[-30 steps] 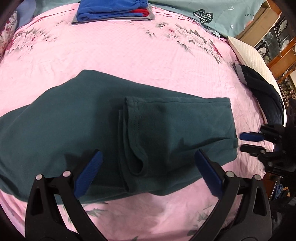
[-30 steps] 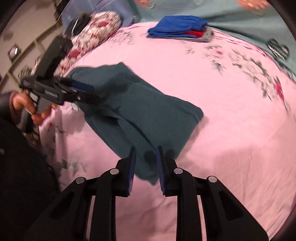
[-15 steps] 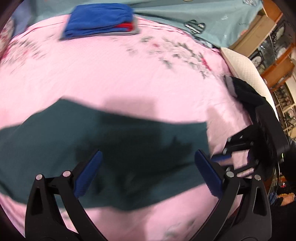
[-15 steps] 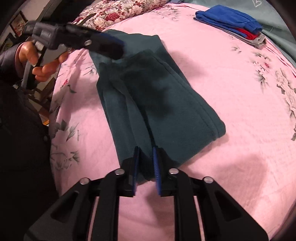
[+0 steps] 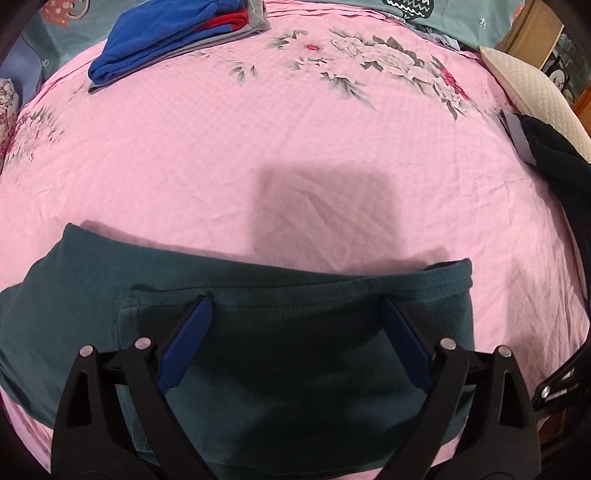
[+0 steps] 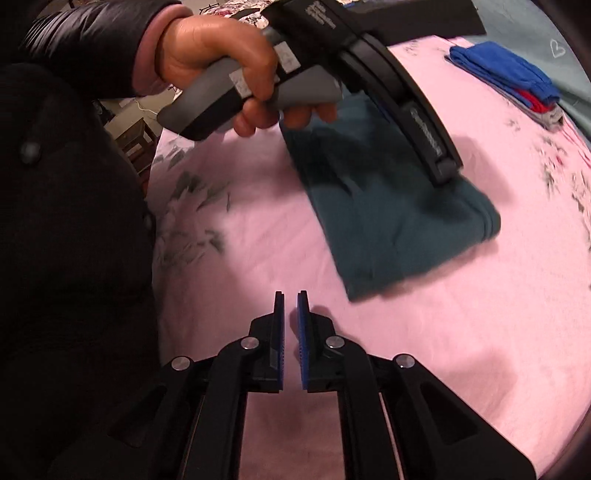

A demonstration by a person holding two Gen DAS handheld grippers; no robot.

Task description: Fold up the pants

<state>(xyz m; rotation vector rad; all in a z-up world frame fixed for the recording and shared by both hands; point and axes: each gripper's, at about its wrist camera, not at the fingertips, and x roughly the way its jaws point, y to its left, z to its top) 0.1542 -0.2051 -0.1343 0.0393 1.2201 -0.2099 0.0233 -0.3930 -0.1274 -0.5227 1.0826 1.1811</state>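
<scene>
Pants on pink floral bedspread

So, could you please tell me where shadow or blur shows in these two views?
Left wrist view: sharp, with a blocky shadow on the pink sheet above the teal pants. Right wrist view: pants' edges and the floral print at the right rim are smeared; both bow from the fisheye.

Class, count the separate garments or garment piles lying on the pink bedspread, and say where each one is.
3. The teal pants lie under the left gripper; a folded blue stack sits at the far edge; a dark garment lies at the right edge. Others may be out of view.
</scene>
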